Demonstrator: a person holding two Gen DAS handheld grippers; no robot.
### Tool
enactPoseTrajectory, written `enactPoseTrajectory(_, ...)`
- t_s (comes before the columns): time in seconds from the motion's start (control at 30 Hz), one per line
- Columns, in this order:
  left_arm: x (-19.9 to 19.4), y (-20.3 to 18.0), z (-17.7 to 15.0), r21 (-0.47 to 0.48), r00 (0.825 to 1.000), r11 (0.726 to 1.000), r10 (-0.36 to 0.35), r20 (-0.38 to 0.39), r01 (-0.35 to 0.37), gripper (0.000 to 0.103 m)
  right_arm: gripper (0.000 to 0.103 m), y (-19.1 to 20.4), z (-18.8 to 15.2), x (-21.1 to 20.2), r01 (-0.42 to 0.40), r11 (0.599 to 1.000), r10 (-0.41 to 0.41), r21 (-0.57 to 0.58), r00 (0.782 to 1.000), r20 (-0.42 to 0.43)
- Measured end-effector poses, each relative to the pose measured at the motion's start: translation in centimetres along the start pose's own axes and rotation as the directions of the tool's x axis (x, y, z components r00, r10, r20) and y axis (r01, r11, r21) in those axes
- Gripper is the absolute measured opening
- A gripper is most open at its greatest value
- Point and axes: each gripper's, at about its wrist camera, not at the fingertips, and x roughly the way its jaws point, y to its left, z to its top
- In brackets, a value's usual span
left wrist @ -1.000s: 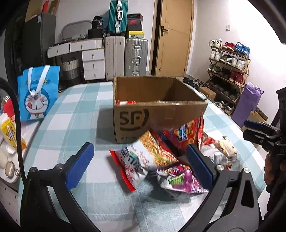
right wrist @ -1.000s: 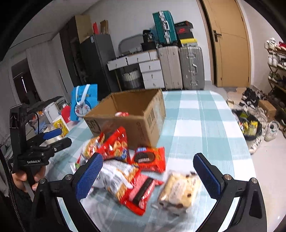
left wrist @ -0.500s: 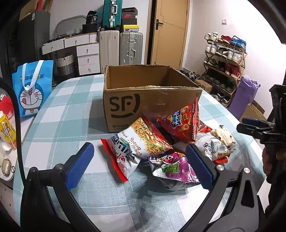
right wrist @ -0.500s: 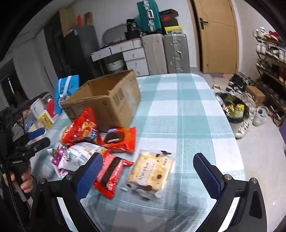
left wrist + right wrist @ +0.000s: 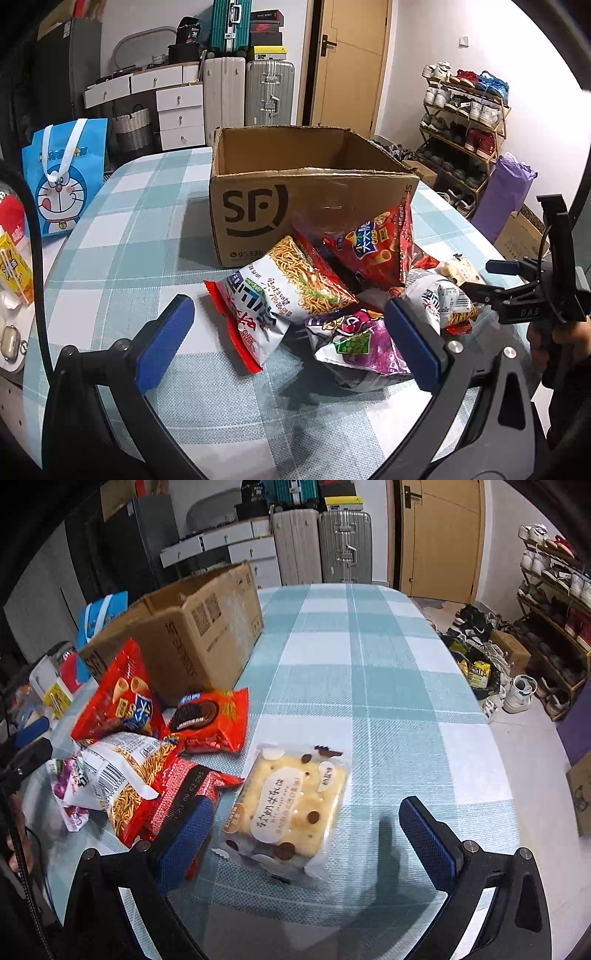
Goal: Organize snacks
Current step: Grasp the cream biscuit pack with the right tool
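Note:
An open SF cardboard box [image 5: 288,206] stands on the checked tablecloth; it also shows in the right wrist view [image 5: 192,627]. A heap of snack bags lies in front of it: a white noodle-snack bag [image 5: 280,291], a red cone-snack bag [image 5: 373,243], a purple bag [image 5: 362,343]. My left gripper [image 5: 291,339] is open and empty, just short of the noodle and purple bags. My right gripper [image 5: 306,834] is open and empty, its jaws either side of a clear cracker pack [image 5: 291,805]. A red biscuit pack [image 5: 210,720] lies beyond.
A blue Doraemon bag [image 5: 62,177] stands at the table's left. Small items lie on a white tray [image 5: 11,332] at the left edge. Suitcases, drawers, a door and a shoe rack [image 5: 465,122] stand behind. The table's right edge [image 5: 498,746] drops to the floor.
Both grippers have moved down and closer to the snack heap. The right gripper has swung right and now brackets the cracker pack. Both stay open.

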Motion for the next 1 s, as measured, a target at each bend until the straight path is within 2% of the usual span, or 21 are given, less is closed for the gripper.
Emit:
enactPoseTrajectory(0.33, 0.4, 0.3, -0.1, -0.008, 1.0, 1.0, 0.002, -0.004, -0.002, 0.102, 0.102, -0.2, 0.1, 0.8, 0.016, 1.0, -0.016, -0.003, 1.0, -0.012)
enactPoseTrajectory(0.6, 0.6, 0.4, -0.3, -0.007, 1.0, 1.0, 0.002, -0.009, -0.002, 0.102, 0.099, 0.7, 0.1, 1.3, 0.095, 0.994, -0.095, -0.05, 0.995, -0.007)
enactPoseTrajectory(0.67, 0.6, 0.4, -0.3, -0.007, 1.0, 1.0, 0.001, -0.008, -0.001, 0.102, 0.095, 0.9, 0.0, 1.6, 0.095, 0.994, -0.095, -0.061, 0.995, -0.012)
enactPoseTrajectory(0.8, 0.7, 0.5, -0.5, -0.009, 1.0, 1.0, 0.001, -0.01, -0.001, 0.102, 0.081, 1.1, -0.1, 2.0, 0.076, 0.995, -0.077, -0.065, 0.997, -0.021)
enactPoseTrajectory(0.93, 0.8, 0.5, -0.6, -0.016, 1.0, 1.0, -0.009, -0.016, 0.009, 0.102, 0.062, 1.3, -0.1, 1.7, 0.04, 0.996, -0.04, -0.077, 0.999, -0.006)
enactPoseTrajectory(1.0, 0.8, 0.5, -0.7, -0.015, 1.0, 1.0, -0.014, -0.019, 0.013, 0.102, 0.061, 1.5, -0.2, 1.6, 0.034, 0.995, -0.034, -0.094, 0.999, -0.003)
